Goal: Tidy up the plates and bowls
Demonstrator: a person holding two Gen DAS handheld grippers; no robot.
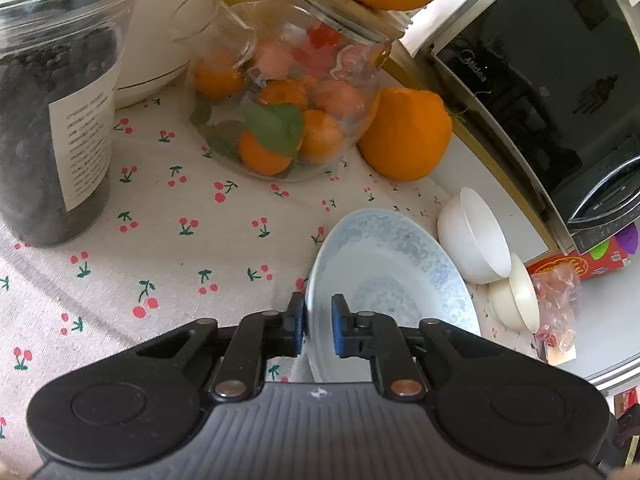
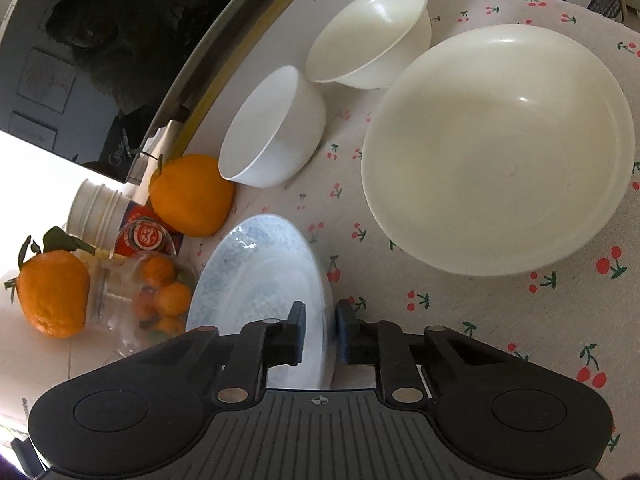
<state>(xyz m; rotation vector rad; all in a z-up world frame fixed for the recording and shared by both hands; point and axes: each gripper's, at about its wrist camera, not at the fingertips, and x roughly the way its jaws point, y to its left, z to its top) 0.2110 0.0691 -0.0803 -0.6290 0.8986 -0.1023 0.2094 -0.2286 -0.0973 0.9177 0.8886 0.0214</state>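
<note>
A pale blue patterned plate (image 1: 384,276) lies on the cherry-print cloth, and both grippers hold it by opposite rims. My left gripper (image 1: 319,326) is shut on the plate's near edge in the left wrist view. In the right wrist view my right gripper (image 2: 320,330) is shut on the same blue plate (image 2: 260,280). Beyond it stand a white bowl (image 2: 276,136), a cream bowl (image 2: 372,36) and a large cream plate (image 2: 496,148). The left wrist view shows the white bowl (image 1: 472,236) and the cream bowl (image 1: 516,300) to the plate's right.
A glass jar of small oranges (image 1: 288,92), a big orange (image 1: 404,136) and a dark-filled jar (image 1: 52,128) stand behind the plate. A black microwave (image 1: 552,92) lines the table's far side. Another orange (image 2: 52,296) and paper cups (image 2: 100,212) sit at the left.
</note>
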